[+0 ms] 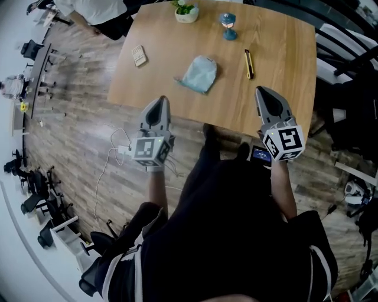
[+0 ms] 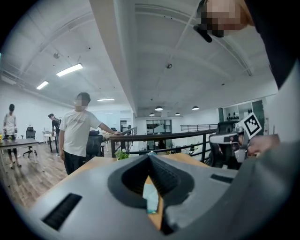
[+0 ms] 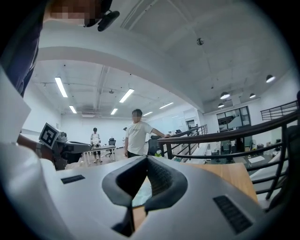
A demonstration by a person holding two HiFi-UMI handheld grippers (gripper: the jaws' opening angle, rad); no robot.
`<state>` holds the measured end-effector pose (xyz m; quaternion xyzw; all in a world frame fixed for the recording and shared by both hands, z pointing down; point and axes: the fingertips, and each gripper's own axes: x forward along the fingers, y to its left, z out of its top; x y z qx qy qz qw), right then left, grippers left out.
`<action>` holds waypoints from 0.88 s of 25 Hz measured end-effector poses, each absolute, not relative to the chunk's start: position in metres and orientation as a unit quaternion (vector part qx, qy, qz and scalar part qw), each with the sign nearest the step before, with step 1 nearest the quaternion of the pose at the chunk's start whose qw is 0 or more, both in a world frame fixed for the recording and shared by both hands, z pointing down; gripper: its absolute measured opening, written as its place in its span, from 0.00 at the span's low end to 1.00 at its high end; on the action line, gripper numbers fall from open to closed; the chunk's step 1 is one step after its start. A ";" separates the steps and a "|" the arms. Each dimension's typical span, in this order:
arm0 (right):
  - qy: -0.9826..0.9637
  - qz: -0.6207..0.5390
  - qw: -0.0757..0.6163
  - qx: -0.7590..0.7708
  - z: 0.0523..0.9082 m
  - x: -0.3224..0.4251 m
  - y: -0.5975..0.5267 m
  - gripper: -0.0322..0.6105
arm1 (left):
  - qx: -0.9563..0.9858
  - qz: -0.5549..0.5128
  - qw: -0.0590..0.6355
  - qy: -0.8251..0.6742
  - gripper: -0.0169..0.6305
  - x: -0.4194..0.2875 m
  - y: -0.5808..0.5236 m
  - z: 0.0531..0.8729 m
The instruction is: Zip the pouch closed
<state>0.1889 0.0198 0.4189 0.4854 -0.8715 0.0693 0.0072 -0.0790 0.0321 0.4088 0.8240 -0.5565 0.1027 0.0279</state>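
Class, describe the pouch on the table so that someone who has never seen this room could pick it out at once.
Start at the wooden table seen from above in the head view. Near its middle lies the pouch, between a small tan item and a yellow and black utility knife. It alone is soft, flat, pale blue fabric.

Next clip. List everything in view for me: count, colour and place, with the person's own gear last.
table: one, light wood, ahead of the person
pouch: one, light blue, mid-table
card: one, tan, left of the pouch
plant pot: one, white with green leaves, far edge
small object: one, blue, right of the plant pot, kind unclear
cutter-like tool: one, yellow and black, right of the pouch
bystander: one, white shirt, beyond the table's far left corner
left claw: grey, shut, empty, at the near edge
right claw: grey, shut, empty, at the near edge
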 end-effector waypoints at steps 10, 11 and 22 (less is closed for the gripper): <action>-0.854 0.079 0.054 0.511 0.429 0.131 -0.047 0.07 | 0.855 0.092 0.048 -0.509 0.03 -0.123 -0.049 0.439; -0.852 0.085 0.062 0.513 0.435 0.124 -0.052 0.07 | 0.855 0.091 0.054 -0.507 0.03 -0.130 -0.056 0.444; -0.839 0.080 0.079 0.533 0.440 0.088 -0.100 0.07 | 0.872 0.083 0.084 -0.474 0.03 -0.159 -0.102 0.474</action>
